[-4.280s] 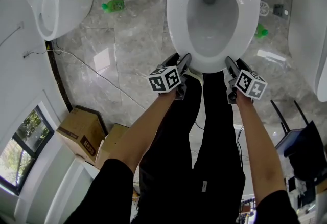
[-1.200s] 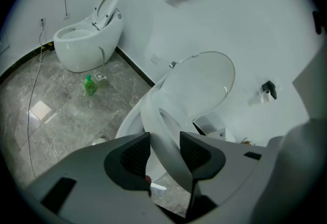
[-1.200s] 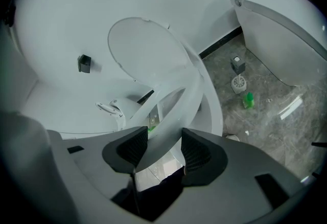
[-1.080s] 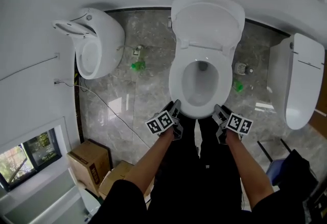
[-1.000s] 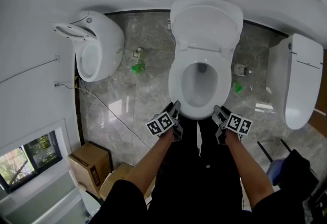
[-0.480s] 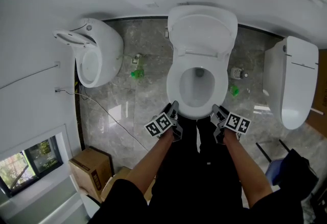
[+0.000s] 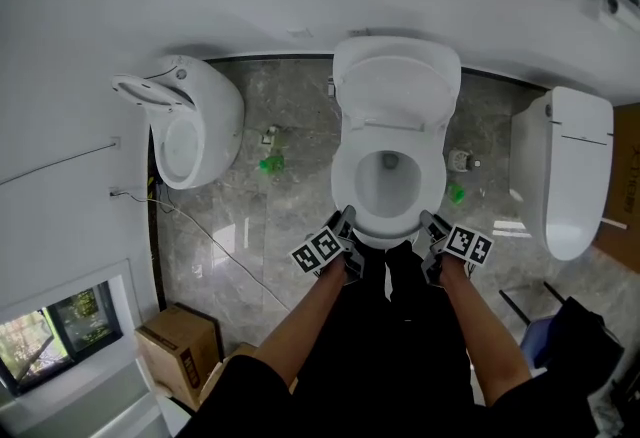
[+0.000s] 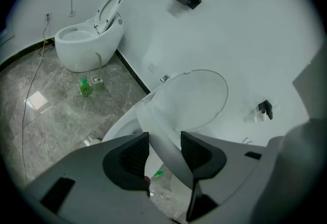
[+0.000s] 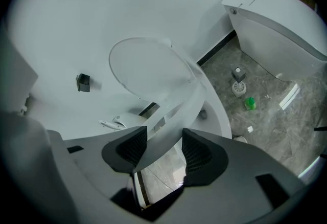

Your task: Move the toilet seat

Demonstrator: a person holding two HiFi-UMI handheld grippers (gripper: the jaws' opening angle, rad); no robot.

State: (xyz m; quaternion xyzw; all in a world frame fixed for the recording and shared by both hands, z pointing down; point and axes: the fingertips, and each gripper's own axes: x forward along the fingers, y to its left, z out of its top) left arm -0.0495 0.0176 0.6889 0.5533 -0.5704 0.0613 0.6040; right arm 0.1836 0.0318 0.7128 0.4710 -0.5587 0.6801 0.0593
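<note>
Toilet seat (image 7: 347, 182) pinched in left hand-held gripper (image 8: 161, 144), jaws just easing wider, and right hand-held gripper (image 9: 164, 147).

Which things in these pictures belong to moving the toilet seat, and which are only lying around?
Belong to the job: toilet seat; left gripper, holding the seat, though its jaws have just been opening slightly; right gripper, holding the seat.

Lying about: green bottles, cardboard box, floor cable, neighbouring toilets.

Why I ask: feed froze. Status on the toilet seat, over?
Left gripper and right gripper shut on white plastic toilet seat, front rim; left jaws just eased wider. Seat front raised off white ceramic bowl. White lid upright; nothing blocking.
</note>
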